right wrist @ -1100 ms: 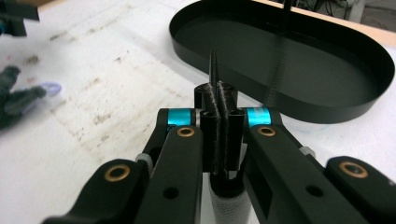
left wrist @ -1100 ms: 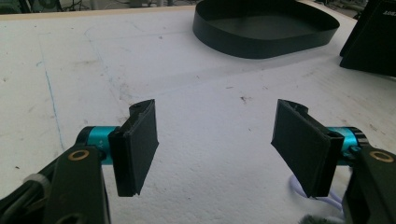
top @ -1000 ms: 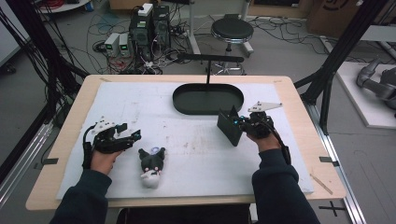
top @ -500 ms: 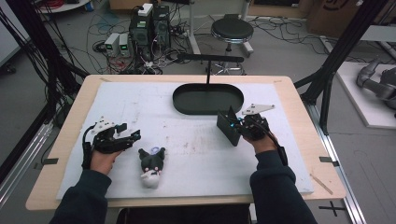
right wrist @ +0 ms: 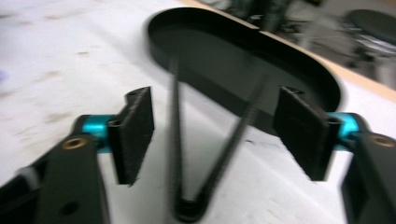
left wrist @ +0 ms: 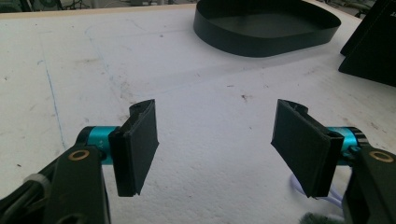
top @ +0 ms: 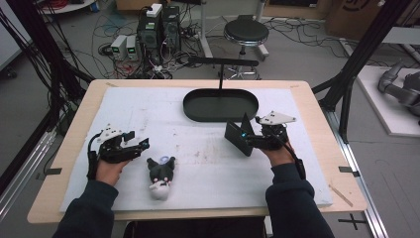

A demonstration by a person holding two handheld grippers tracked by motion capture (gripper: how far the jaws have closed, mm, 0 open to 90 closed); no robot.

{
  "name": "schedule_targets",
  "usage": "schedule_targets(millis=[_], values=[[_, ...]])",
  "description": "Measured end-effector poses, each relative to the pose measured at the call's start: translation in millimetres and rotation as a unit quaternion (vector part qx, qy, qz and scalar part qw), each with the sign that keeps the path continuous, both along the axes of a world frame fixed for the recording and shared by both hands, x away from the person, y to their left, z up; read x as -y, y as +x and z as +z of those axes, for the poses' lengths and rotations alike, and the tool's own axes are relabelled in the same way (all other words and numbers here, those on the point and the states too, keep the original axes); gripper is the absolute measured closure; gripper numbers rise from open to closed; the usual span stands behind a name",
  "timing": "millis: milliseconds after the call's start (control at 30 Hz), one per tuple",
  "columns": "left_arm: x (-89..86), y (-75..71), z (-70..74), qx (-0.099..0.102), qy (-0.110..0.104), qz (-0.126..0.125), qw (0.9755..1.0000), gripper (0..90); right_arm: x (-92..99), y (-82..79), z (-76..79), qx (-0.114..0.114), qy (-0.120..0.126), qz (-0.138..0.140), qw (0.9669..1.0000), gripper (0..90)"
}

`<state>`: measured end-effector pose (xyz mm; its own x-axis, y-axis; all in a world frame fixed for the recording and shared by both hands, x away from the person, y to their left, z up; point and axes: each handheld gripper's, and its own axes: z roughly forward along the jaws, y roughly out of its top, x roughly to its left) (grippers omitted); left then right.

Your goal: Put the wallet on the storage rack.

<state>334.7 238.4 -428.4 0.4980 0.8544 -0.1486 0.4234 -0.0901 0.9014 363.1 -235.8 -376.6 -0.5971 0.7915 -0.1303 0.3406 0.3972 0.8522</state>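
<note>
Since the earlier frame the right gripper [top: 250, 139] has shifted left with the folded black stand [top: 238, 137] between open jaws, near the tray [top: 220, 115]; left gripper [top: 141, 145] idle, released, beside the plush [top: 160, 177]; nothing yet trayed.

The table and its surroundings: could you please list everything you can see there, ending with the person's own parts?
Mat: one, white, stained, covering the wooden table.
Tray: one, black, oval, empty, far centre of mat.
Folded black piece: one, V-shaped, standing between the right gripper's spread jaws.
Plush toy: one, black and white, near left of mat, beside the left gripper.
Stool: one, black, on floor beyond table.
Electronics boxes: several, black and grey, among cables on floor.
Left gripper: one, black, open, holding nothing.
Right gripper: one, black, open.
Sleeves: two, dark.
</note>
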Motion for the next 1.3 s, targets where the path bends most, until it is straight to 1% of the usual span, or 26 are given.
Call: schedule_targets(millis=[33,67,133,167,233,267,300,367,400,467,533,567,633,667,767,833,867,967,1000,1033,1100,1133,1233,1300], values=[[0.0,0.1,0.0,0.001,0.001,0.0,1.0,30.9,-0.1,0.3,-2.1,-0.002,0.001,-0.002,1.0,24.8],[0.1,0.1,0.0,0.001,0.0,0.0,1.0,30.9,-0.8,0.8,-5.8,-0.01,0.001,-0.004,0.9999,24.5],[0.2,0.1,-0.1,0.001,0.0,0.0,1.0,30.9,-3.2,3.7,-15.1,-0.036,-0.002,-0.007,0.9993,24.6],[0.3,0.1,0.0,0.001,0.0,0.0,1.0,30.9,-4.5,5.3,-20.1,-0.048,-0.002,-0.01,0.9988,25.3],[0.2,-0.1,0.1,0.003,-0.001,-0.001,1.0,30.9,-5.7,8.8,-29.0,-0.065,0.001,-0.015,0.9978,30.6],[0.3,-0.3,0.3,0.005,-0.003,-0.001,1.0,30.9,-5.7,10.6,-32.3,-0.071,0.003,-0.016,0.9974,35.3],[0.2,-0.3,0.4,0.006,-0.002,-0.001,1.0,30.9,-6.0,11.9,-34.1,-0.081,0.005,-0.016,0.9966,42.4],[0.0,0.0,0.2,0.006,-0.002,-0.002,1.0,30.4,-6.7,13.1,-34.2,-0.084,0.005,-0.008,0.9964,52.6],[-0.1,0.2,0.0,0.005,-0.001,-0.002,1.0,30.4,-7.1,13.0,-33.1,-0.086,0.006,-0.005,0.9962,59.6],[-0.3,0.5,-0.2,0.005,0.0,-0.002,1.0,30.4,-7.9,12.6,-30.2,-0.084,0.005,0.001,0.9964,76.6],[-0.5,0.4,-0.2,0.005,-0.001,-0.001,1.0,30.4,-9.2,12.8,-26.6,-0.082,0.011,0.012,0.9965,78.3],[-0.6,0.6,-0.2,0.005,-0.001,0.0,1.0,30.4,-10.7,13.1,-25.0,-0.079,0.008,0.012,0.9968,78.5],[-0.9,0.8,-0.3,0.006,-0.002,0.0,1.0,30.3,-14.0,16.4,-19.9,-0.076,0.013,0.017,0.9969,78.6],[-1.0,1.0,-0.3,0.006,-0.002,0.0,1.0,30.3,-14.0,16.4,-19.9,-0.076,0.013,0.017,0.9969,78.6],[-0.7,0.9,-0.2,0.01,-0.003,-0.002,0.9999,30.4,-15.9,23.6,-11.9,-0.065,0.032,0.019,0.9972,78.4],[-0.8,0.5,0.3,0.015,-0.004,-0.003,0.9999,30.3,-18.1,29.0,-5.8,-0.061,0.039,0.015,0.9973,78.4],[-1.4,0.5,0.6,0.019,-0.004,-0.001,0.9998,30.3,-19.1,32.4,-3.5,-0.055,0.043,0.013,0.9975,78.4],[-3.4,0.6,1.2,0.024,-0.007,0.004,0.9997,28.1,-23.7,46.0,3.5,-0.058,0.051,0.011,0.997,78.5],[-3.8,0.7,1.3,0.025,-0.006,0.004,0.9997,27.3,-25.3,50.8,5.0,-0.052,0.053,0.009,0.9972,78.4],[-3.9,0.7,1.2,0.025,-0.005,0.004,0.9997,27.1,-27.3,56.2,7.1,-0.056,0.056,0.007,0.9968,78.4],[-3.6,0.5,1.3,0.026,-0.003,0.003,0.9997,27.1,-31.8,68.0,10.9,-0.05,0.058,0.001,0.997,78.5],[-3.4,0.5,1.3,0.026,-0.004,0.003,0.9996,27.1,-34.2,73.9,12.9,-0.049,0.058,-0.003,0.9971,78.4],[-3.6,1.0,0.9,0.026,-0.002,0.003,0.9997,27.1,-43.1,93.5,17.5,-0.042,0.045,-0.012,0.998,78.4],[-3.8,1.3,0.6,0.025,-0.001,0.002,0.9997,27.2,-48.4,106.9,17.6,-0.045,0.042,-0.023,0.9979,78.5]])
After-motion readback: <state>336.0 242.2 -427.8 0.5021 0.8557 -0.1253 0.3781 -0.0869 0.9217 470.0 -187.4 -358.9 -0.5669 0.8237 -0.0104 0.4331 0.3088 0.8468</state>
